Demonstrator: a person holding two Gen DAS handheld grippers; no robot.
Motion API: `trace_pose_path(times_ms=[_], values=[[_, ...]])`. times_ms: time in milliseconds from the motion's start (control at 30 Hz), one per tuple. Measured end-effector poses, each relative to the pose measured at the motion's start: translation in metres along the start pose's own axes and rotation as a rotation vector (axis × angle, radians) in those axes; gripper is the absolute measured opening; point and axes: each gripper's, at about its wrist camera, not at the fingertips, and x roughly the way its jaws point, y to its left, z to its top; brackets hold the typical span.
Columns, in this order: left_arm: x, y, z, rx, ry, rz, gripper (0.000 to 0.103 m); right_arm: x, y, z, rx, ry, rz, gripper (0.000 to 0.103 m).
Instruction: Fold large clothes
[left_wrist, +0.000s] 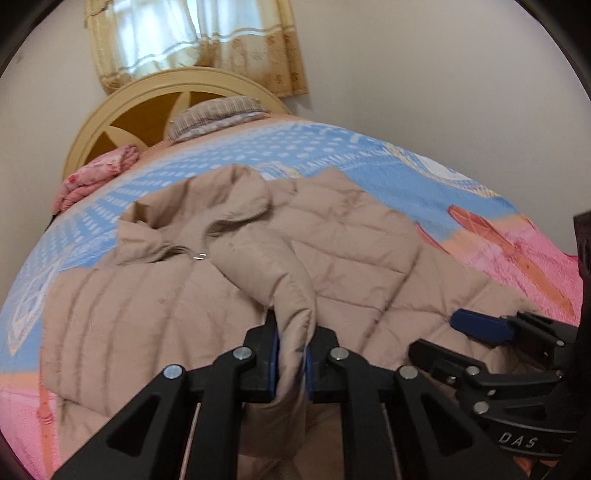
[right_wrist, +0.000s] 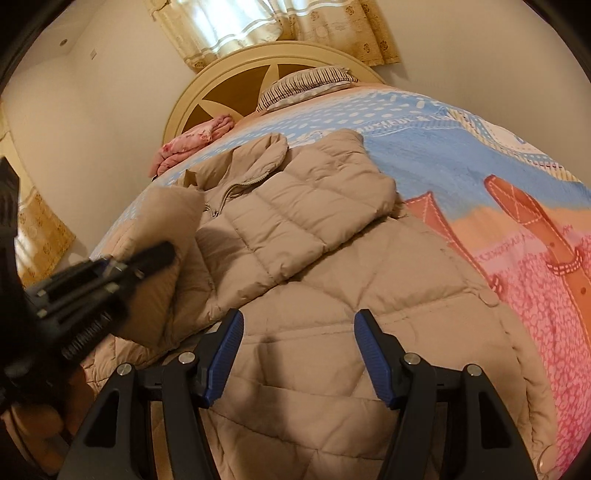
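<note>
L gripper (left_wrist: 292, 363) pinches jacket (left_wrist: 184, 314) sleeve; R gripper (right_wrist: 299, 356) open above hem

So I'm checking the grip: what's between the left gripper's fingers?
In the left wrist view, a fold of the beige puffer coat's sleeve sits pinched in the left gripper, whose pads press it from both sides.

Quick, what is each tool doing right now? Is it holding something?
Left tool: closed on the sleeve of the beige puffy coat.
Right tool: open, holding nothing, just above the coat.
</note>
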Motion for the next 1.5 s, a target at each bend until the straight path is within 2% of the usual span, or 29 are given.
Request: trace_pose_path(times_ms=[100, 200, 233, 267, 333, 400, 500, 567, 633, 700, 800, 833, 900, 1033, 1100, 1167, 1233, 1333, 1367, 1433, 1500], values=[[0.001, -0.005, 0.0, 0.003, 0.0, -0.026, 0.019, -0.002, -0.005, -0.003, 0.017, -0.009, -0.001, 0.063], [-0.013, -0.007, 0.002, 0.015, -0.013, -0.032, 0.029, -0.004, -0.011, -0.004, 0.042, -0.022, -0.003, 0.063], [-0.025, -0.005, 0.005, 0.016, -0.039, -0.044, 0.048, -0.006, -0.013, -0.004, 0.052, -0.027, -0.002, 0.063], [-0.04, 0.0, 0.006, 0.004, -0.078, -0.041, 0.075, -0.008, -0.015, -0.005, 0.062, -0.03, 0.0, 0.063], [-0.067, 0.013, 0.006, -0.017, -0.162, -0.016, 0.103, -0.01, -0.017, -0.005, 0.073, -0.038, -0.008, 0.063], [-0.084, 0.032, 0.003, -0.035, -0.201, 0.027, 0.103, -0.015, -0.015, -0.002, 0.07, -0.058, -0.033, 0.063], [-0.078, 0.065, -0.009, -0.058, -0.161, 0.157, 0.103, -0.031, 0.004, 0.004, 0.014, -0.119, -0.07, 0.063], [-0.062, 0.089, -0.022, -0.098, -0.086, 0.22, 0.103, -0.029, 0.033, 0.013, -0.069, -0.102, -0.015, 0.063], [-0.051, 0.103, -0.033, -0.14, -0.033, 0.239, 0.103, -0.018, 0.058, 0.021, -0.118, -0.064, 0.046, 0.059], [-0.044, 0.113, -0.047, -0.163, 0.017, 0.253, 0.103, -0.001, 0.084, 0.029, -0.187, -0.023, 0.067, 0.054], [-0.044, 0.12, -0.06, -0.188, 0.039, 0.242, 0.103, 0.032, 0.094, 0.034, -0.182, 0.078, 0.097, 0.05], [-0.047, 0.122, -0.061, -0.194, 0.036, 0.244, 0.103, 0.049, 0.095, 0.031, -0.203, 0.119, 0.062, 0.046], [-0.056, 0.129, -0.057, -0.204, 0.009, 0.237, 0.103, 0.064, 0.09, 0.022, -0.227, 0.138, 0.028, 0.045], [-0.052, 0.142, -0.021, -0.155, -0.047, 0.258, 0.103, 0.069, 0.081, 0.013, -0.2, 0.126, 0.041, 0.045], [-0.028, 0.147, 0.0, -0.125, -0.017, 0.252, 0.103, 0.07, 0.079, 0.012, -0.199, 0.118, 0.044, 0.045], [0.006, 0.158, 0.012, -0.123, 0.03, 0.302, 0.103, 0.07, 0.077, 0.01, -0.208, 0.112, 0.041, 0.045], [0.035, 0.173, 0.013, -0.153, 0.088, 0.293, 0.103, 0.07, 0.076, 0.007, -0.209, 0.109, 0.043, 0.045], [0.069, 0.195, 0.001, -0.206, 0.189, 0.321, 0.103, 0.07, 0.078, 0.005, -0.217, 0.103, 0.04, 0.045], [0.076, 0.202, -0.006, -0.236, 0.21, 0.302, 0.103, 0.07, 0.078, 0.005, -0.217, 0.101, 0.04, 0.045], [0.08, 0.209, -0.013, -0.288, 0.209, 0.259, 0.103, 0.07, 0.078, 0.004, -0.216, 0.101, 0.044, 0.045], [0.082, 0.211, -0.019, -0.297, 0.198, 0.249, 0.103, 0.07, 0.077, 0.003, -0.211, 0.102, 0.05, 0.045]])
